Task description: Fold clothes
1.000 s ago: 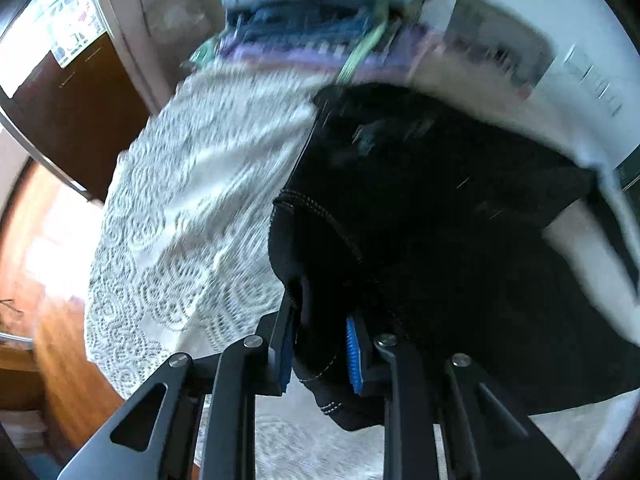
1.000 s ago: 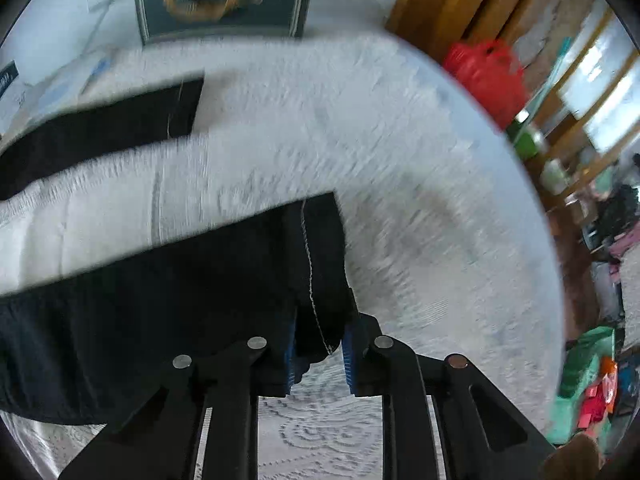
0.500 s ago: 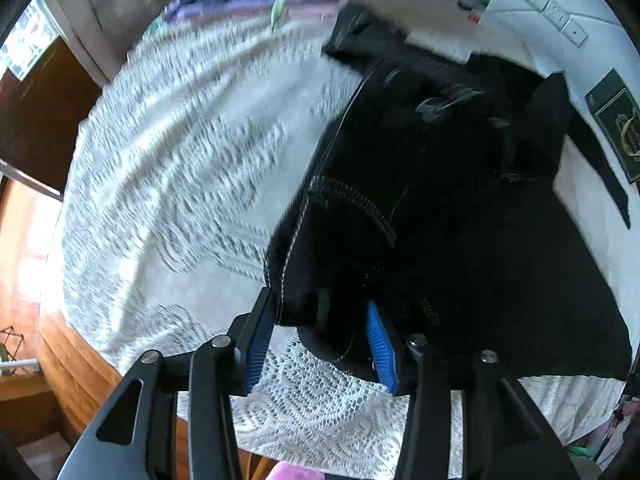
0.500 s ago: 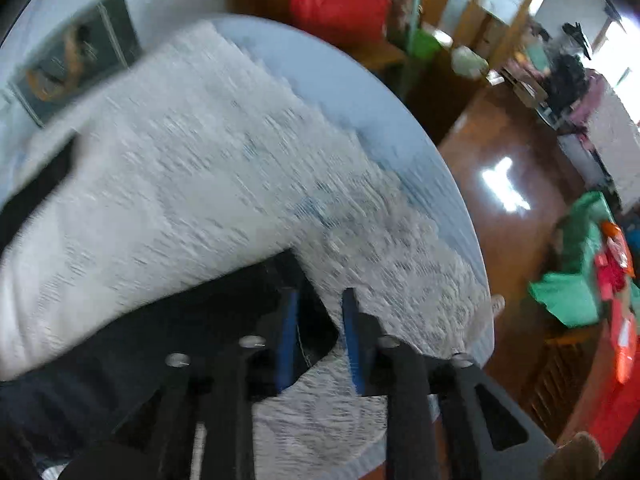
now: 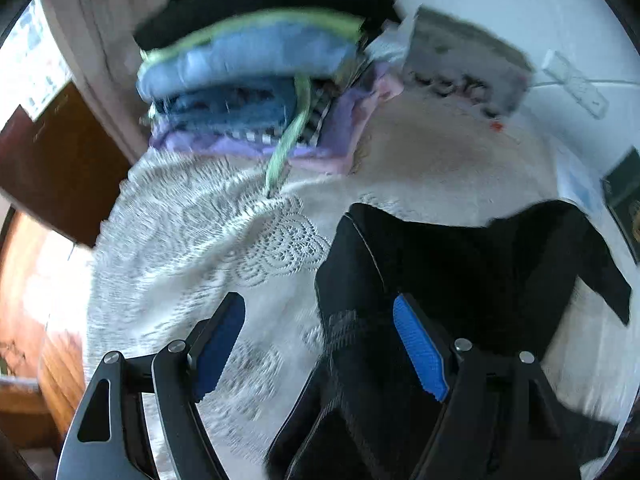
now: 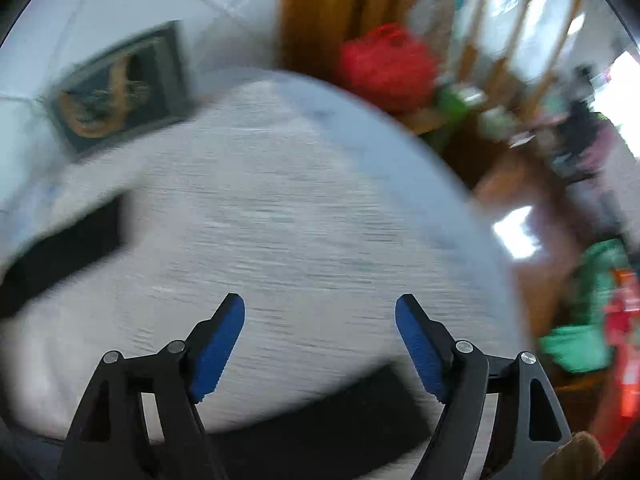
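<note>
- Lying across a lace tablecloth (image 5: 192, 232) on the table, the black garment (image 5: 460, 264) fills the 3-to-6 o'clock part of the left wrist view, one flap reaching out toward 3 o'clock.
- The left gripper (image 5: 320, 344) has its fingers spread wide; cloth lies under and between them, close to the right-hand blue pad, but nothing is pinched.
- The right gripper (image 6: 320, 344) is just as wide apart and holds nothing — a dark band of the garment crosses the frame below its fingers at 6 o'clock, and another dark strip shows at 9 o'clock.
- At 12 o'clock in the left view sits a stack of folded clothes (image 5: 248, 80), blue and lilac layers with something dark on top, well apart from the black piece.
- A framed picture (image 6: 120, 88) leans at 10 o'clock in the right view; much of that view is blurred, so finer detail cannot be told.
- Judgement: the work looks to be between folds, the garment laid down and neither gripper on it.
- The next move likely calls for choosing a fresh edge or corner with each gripper, closing on a single layer rather than a bunch, then carrying it over evenly so the fold lands square — a loose flap could drag or crease.
</note>
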